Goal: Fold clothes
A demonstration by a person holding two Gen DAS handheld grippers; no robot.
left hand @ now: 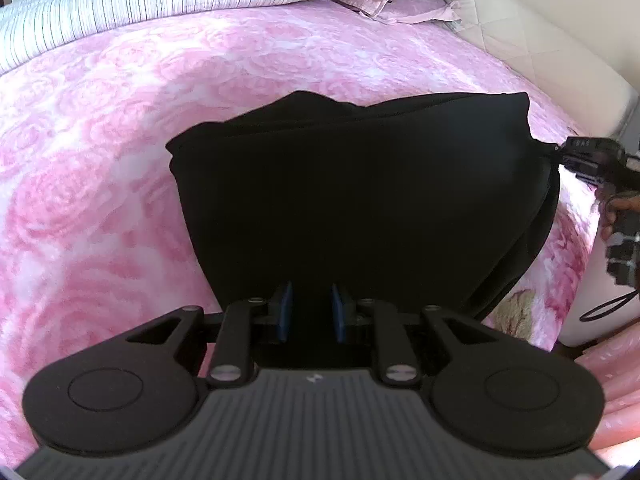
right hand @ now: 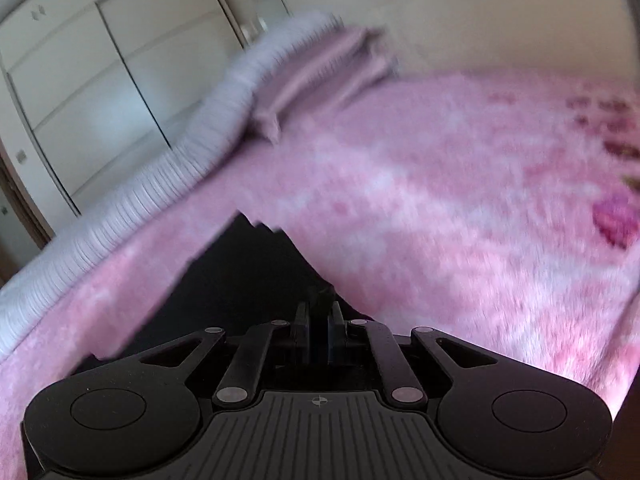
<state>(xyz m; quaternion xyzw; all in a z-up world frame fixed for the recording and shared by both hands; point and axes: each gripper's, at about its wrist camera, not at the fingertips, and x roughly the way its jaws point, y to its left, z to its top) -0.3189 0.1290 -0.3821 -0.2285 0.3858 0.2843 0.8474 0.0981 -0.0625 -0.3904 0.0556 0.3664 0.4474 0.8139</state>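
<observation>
A black garment (left hand: 360, 200) hangs spread over the pink floral bedspread (left hand: 120, 160). It narrows down into my left gripper (left hand: 312, 312), whose blue pads (left hand: 285, 312) stand a little apart with black cloth between them. In the left wrist view my right gripper (left hand: 560, 152) pinches the garment's right corner, and a hand (left hand: 618, 208) holds it. In the blurred right wrist view the right gripper (right hand: 319, 320) is shut on a fold of the black garment (right hand: 240, 272), which runs away to the left over the bedspread (right hand: 440, 220).
A striped white quilt (left hand: 140, 4) and a mauve pillow (left hand: 400, 0) lie along the far side of the bed. A white wardrobe (right hand: 80, 80) stands beyond the bed. The bed's cream edge (left hand: 592, 92) lies to the right.
</observation>
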